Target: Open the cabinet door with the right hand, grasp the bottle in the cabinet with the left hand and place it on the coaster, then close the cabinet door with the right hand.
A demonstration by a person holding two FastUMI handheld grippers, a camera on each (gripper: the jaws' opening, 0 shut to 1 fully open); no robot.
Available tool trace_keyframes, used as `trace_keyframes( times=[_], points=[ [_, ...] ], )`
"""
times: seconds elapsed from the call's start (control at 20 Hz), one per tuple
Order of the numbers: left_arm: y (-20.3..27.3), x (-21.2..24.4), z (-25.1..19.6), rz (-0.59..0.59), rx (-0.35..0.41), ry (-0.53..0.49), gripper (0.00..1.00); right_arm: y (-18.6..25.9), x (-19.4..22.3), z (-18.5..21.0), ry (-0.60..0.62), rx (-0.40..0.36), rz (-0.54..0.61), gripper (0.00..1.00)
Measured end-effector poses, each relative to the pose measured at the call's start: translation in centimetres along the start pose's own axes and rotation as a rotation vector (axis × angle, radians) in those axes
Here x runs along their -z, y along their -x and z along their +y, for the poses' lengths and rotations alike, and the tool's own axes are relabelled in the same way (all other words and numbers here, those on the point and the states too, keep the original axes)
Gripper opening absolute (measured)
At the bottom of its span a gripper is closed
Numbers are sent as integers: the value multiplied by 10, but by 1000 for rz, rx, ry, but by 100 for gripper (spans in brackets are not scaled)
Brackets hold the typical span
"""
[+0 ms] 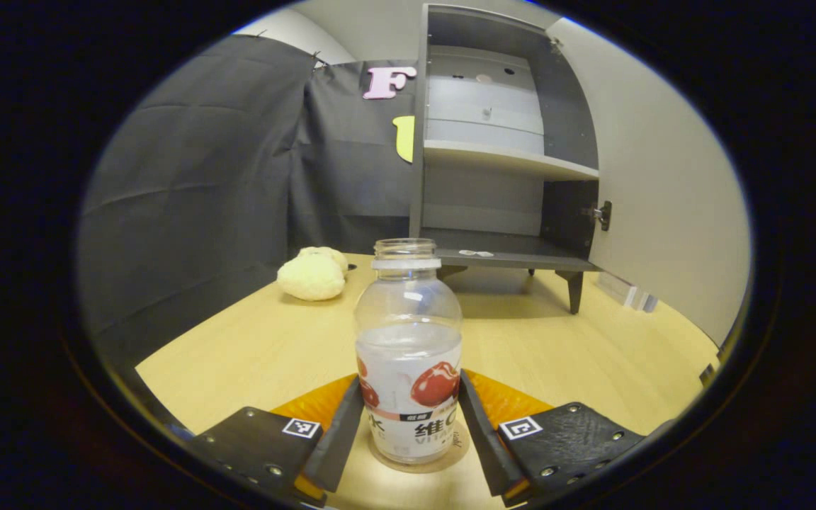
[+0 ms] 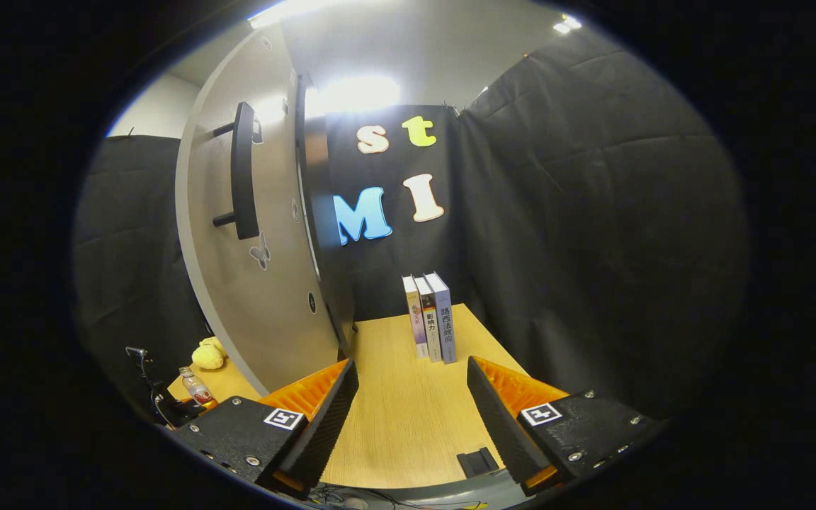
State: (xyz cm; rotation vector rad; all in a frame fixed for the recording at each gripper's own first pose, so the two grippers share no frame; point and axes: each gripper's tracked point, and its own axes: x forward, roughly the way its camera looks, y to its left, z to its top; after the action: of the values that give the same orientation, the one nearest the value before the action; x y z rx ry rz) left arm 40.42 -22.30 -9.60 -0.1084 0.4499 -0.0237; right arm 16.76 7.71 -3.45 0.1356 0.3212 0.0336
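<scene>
Left gripper (image 1: pixel 408 425) fingers spread beside the bottle (image 1: pixel 409 354) standing between them on the coaster (image 1: pixel 450 457); right gripper (image 2: pixel 411 414) fingers wide, holding nothing.

One bottle (image 1: pixel 409 361) is standing on one coaster (image 1: pixel 450 453) on the tabletop (image 1: pixel 252 347); one cabinet (image 1: pixel 500 142) is showing one open door (image 2: pixel 252 248) with one handle (image 2: pixel 243 170). Three books (image 2: pixel 431 319) are standing upright, and one yellow plush toy (image 1: pixel 312 273) is lying nearby.
</scene>
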Motion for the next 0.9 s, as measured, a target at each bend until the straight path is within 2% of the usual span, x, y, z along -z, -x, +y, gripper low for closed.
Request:
trace_keyframes(
  times=[0.05,0.1,0.2,0.25,0.3,0.5,0.55,0.6,0.65,0.7,0.75,0.85,0.9],
  points=[
    [-1,-2,0,4,1,-1,79,-1,-1,0,-2,-3,-3,96],
    [-2,-3,0,6,0,-5,76,-2,-3,1,-4,-6,-7,96],
    [-3,-3,-3,7,5,-20,78,-6,-1,1,-3,-7,-7,95],
    [-3,-4,-5,7,6,-30,83,-8,-1,2,-6,-11,-6,96],
    [-2,-6,-5,7,3,-39,80,-9,0,4,-8,-15,-5,96],
    [2,-15,-4,-10,-3,-44,81,-12,0,6,-12,-31,-8,96],
    [3,-16,-4,-18,-6,-43,82,-12,-2,6,-14,-35,-13,95],
    [3,-18,-3,-21,-6,-41,89,-12,-2,7,-16,-39,-16,96],
    [5,-20,-3,-26,-10,-40,86,-12,-3,7,-18,-43,-19,95],
    [6,-22,-2,-32,-11,-38,89,-13,-4,8,-21,-47,-23,96],
    [8,-25,-3,-40,-11,-36,86,-14,-5,8,-24,-50,-27,96],
    [10,-32,-3,-54,-11,-32,86,-15,-7,8,-28,-56,-32,95],
    [11,-37,-4,-63,-11,-29,89,-16,-8,8,-30,-58,-36,96]
  ],
)
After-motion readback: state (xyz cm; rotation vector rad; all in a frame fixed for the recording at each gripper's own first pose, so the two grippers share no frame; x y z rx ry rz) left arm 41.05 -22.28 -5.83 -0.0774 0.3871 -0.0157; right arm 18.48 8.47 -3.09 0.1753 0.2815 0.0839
